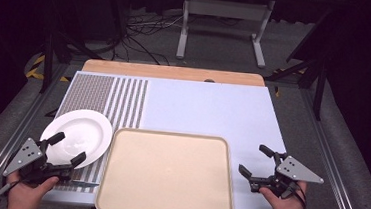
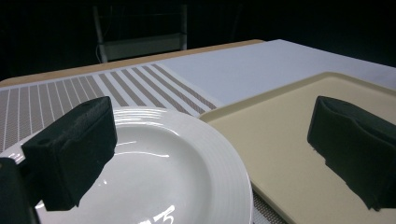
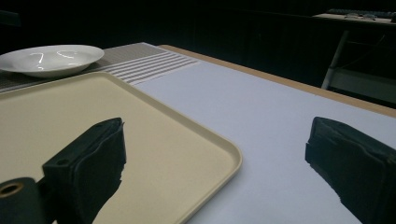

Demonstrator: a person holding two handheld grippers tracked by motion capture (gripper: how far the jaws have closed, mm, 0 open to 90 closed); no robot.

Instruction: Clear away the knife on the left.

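A white plate [image 1: 78,132] lies on the striped mat at the table's left, beside a large beige tray [image 1: 168,173] at the front middle. My left gripper [image 1: 67,148] hovers open over the plate's near edge, one jaw over the plate [image 2: 163,163] and the other toward the tray [image 2: 280,149]. At the tray's right edge my right gripper [image 1: 256,163] stands open over the white mat, nothing between its jaws. In the right gripper view the tray [image 3: 154,140] lies left and the plate [image 3: 51,58] sits far off.
A striped placemat [image 1: 118,102] covers the table's left part and a white mat [image 1: 213,109] the rest. A wooden table edge [image 1: 176,72] runs along the back. Beyond it a metal stand [image 1: 225,22] and cables rest on the floor.
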